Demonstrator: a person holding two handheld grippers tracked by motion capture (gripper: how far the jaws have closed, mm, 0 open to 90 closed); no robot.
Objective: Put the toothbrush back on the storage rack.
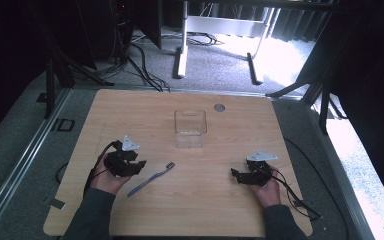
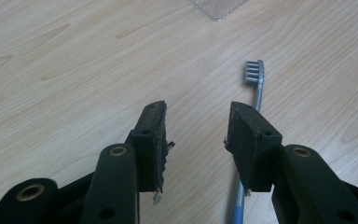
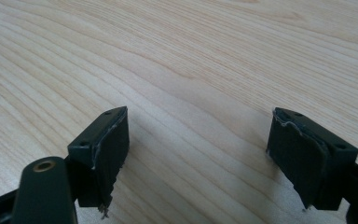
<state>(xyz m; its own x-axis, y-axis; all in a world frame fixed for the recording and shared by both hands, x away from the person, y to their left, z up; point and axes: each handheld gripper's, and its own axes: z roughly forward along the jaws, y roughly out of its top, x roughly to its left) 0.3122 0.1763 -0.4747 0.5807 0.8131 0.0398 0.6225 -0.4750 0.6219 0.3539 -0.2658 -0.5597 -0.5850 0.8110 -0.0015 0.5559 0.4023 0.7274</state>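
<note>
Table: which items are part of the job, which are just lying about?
Job: toothbrush, by the open left claw; clear box, the likely target.
Lying about: grey disc at the table's far edge; floor cables.

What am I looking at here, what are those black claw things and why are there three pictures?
A person sits at a wooden table holding a hand-operated gripper in each hand: the left gripper and the right gripper. The high view looks down from above. The other two pictures come from cameras riding on each gripper, looking along its black fingers. On the table lie a blue toothbrush and a clear box. Both grippers are open and hold nothing; the toothbrush lies just beside the left one.
</note>
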